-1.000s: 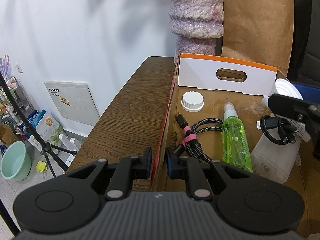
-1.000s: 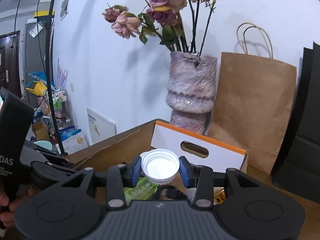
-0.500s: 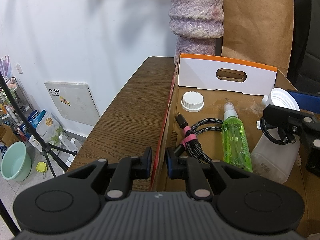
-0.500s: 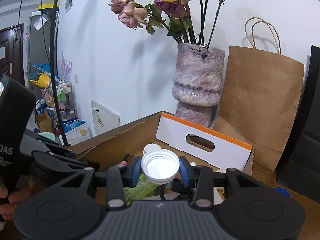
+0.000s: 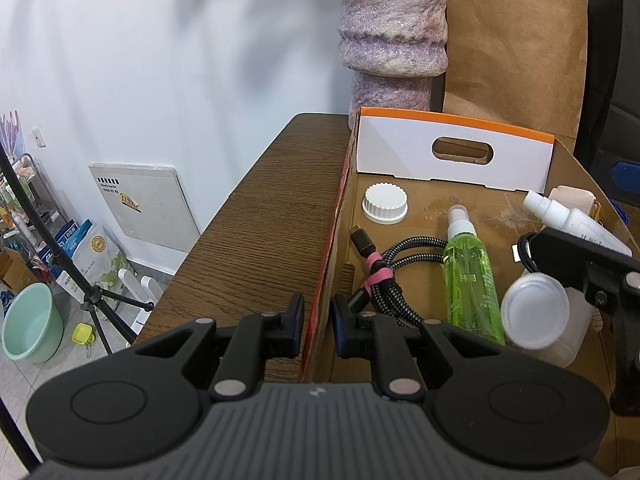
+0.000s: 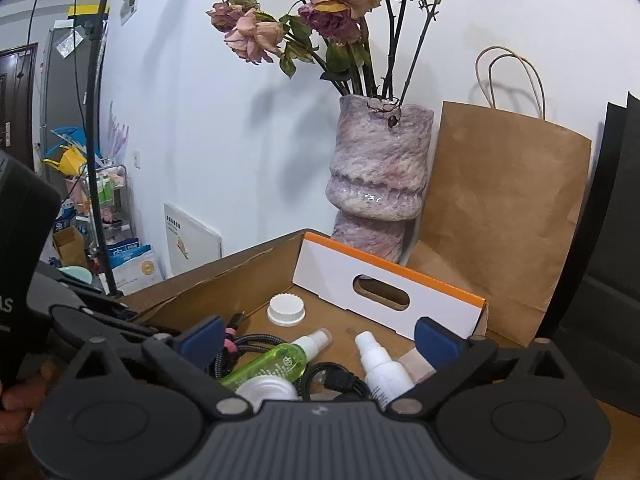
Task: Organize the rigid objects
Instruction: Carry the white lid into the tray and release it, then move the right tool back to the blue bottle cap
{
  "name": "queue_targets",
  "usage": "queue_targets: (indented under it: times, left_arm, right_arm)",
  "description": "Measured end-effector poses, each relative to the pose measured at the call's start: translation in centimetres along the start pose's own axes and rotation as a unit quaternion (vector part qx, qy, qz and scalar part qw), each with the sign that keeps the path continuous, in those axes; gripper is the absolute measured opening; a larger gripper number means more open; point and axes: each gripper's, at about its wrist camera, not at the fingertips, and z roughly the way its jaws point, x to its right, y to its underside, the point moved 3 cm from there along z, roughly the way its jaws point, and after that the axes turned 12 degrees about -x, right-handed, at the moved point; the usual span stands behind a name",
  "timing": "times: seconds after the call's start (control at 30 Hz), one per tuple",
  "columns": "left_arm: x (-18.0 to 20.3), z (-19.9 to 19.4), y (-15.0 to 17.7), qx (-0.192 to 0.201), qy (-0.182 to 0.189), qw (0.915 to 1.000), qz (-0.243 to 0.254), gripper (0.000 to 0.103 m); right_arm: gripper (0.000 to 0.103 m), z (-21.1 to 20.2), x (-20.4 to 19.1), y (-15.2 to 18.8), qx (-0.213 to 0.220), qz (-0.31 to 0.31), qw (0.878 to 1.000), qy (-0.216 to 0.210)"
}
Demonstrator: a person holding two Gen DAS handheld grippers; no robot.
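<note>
A cardboard box [image 5: 452,156] with a white, orange-edged end wall stands on the wooden table [image 5: 272,220]. My left gripper [image 5: 318,320] is shut on the box's near left wall. My right gripper [image 6: 318,338] hovers over the box; its jaws are opening wide and nothing is between them. Under it, the white lid [image 5: 534,312] rests on a translucent container [image 5: 568,344]. Also in the box are a ridged white cap [image 5: 385,203], a green spray bottle [image 5: 472,280], a braided cable [image 5: 396,276] and a white spray bottle [image 6: 380,364].
A purple vase [image 6: 380,176] of dried roses and a brown paper bag [image 6: 504,200] stand behind the box, with black bags to the right. Left of the table, a tripod [image 5: 60,248] and a green basin [image 5: 30,324] are on the floor.
The right gripper's jaws have sprung open and the white lid has dropped from them onto the container in the box. The left gripper has not moved.
</note>
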Motion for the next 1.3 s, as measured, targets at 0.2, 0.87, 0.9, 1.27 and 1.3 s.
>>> queue_targets:
  times: [0.2,0.87,0.9,1.27,1.3]
  left_arm:
    - [0.0,0.0,0.0,0.000,0.000,1.0000,0.000,0.016]
    - [0.0,0.0,0.0,0.000,0.000,1.0000,0.000,0.016]
    - [0.0,0.0,0.0,0.000,0.000,1.0000,0.000,0.016]
    - [0.0,0.0,0.0,0.000,0.000,1.0000,0.000,0.016]
    - [0.0,0.0,0.0,0.000,0.000,1.0000,0.000,0.016]
  right_arm:
    - [0.103,0.1,0.1,0.0,0.000,0.002,1.000,0.006]
    - [0.103,0.0,0.3,-0.1,0.001,0.003,1.000,0.012]
    - [0.103,0.0,0.4,-0.1,0.002,0.004,1.000,0.014]
    - [0.103,-2.0,5.9,-1.0,0.034,0.070,0.996,0.051]
    - [0.103,-2.2,6.8,-1.0,0.037,0.081,0.994,0.058]
